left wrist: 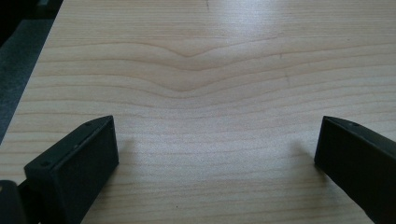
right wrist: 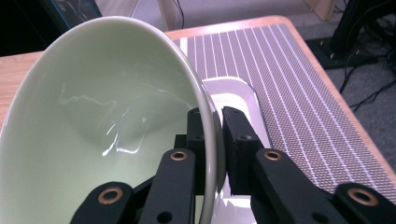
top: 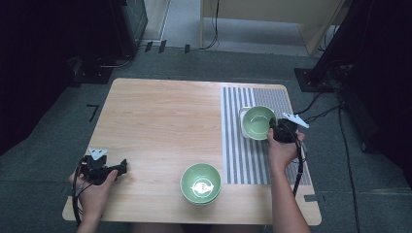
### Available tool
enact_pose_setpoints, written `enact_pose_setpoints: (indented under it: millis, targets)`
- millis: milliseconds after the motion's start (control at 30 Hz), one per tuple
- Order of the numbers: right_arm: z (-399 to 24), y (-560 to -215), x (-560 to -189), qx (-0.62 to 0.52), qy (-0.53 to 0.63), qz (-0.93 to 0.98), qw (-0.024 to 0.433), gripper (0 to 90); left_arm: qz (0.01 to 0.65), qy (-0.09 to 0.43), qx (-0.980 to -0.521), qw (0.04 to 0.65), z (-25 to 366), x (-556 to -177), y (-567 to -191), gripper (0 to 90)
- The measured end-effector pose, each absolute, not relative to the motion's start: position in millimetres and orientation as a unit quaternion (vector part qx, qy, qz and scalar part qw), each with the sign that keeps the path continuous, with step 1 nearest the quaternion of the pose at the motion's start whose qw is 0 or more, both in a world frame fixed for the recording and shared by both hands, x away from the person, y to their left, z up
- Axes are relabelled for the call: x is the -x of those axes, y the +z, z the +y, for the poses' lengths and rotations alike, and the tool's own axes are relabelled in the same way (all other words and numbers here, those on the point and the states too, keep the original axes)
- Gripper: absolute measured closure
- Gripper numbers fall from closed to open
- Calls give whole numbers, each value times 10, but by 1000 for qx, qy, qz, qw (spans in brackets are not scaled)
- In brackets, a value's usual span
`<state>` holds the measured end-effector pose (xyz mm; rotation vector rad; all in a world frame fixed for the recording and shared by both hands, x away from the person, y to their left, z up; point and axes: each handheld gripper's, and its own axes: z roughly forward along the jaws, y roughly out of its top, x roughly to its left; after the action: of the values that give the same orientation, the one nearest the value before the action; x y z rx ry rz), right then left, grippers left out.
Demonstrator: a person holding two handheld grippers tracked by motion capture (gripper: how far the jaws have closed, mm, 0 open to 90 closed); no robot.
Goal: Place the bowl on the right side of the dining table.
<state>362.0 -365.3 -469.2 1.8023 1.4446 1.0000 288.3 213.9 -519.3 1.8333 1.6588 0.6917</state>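
A pale green bowl (top: 258, 121) is over a white tray (top: 243, 114) on the striped mat (top: 248, 160) at the table's right. My right gripper (top: 273, 130) is shut on the bowl's near-right rim. In the right gripper view one jaw sits inside the bowl (right wrist: 102, 126) and the other outside, pinching the rim, with the white tray (right wrist: 233, 100) just beyond. A second stack of green bowls (top: 201, 183) stands near the table's front edge. My left gripper (top: 122, 167) rests on the wood at the front left, jaws wide apart with bare table (left wrist: 205, 93) between them.
The wooden table (top: 160, 121) has open room across its left and middle. The striped mat (right wrist: 299, 93) covers the right part. Cables and dark stands lie on the floor beyond the table's right and far edges.
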Motion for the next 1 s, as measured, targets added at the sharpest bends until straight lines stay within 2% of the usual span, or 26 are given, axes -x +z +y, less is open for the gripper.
enact_pose_setpoints:
  millis: [233, 733, 1000]
  targets:
    - [-3668, -4811, -3758, -697, 367, 544, 287, 825, 620, 258, -685, 283, 2139, -2883, -5193, 0]
    - [-3855, -4942, -3914, -750, 394, 493, 199, 810, 619, 258, -685, 284, 2135, -2888, -5193, 0]
    - [-3906, -4940, -4004, -763, 382, 488, 185, 816, 619, 258, -685, 284, 2136, -2888, -5193, 0]
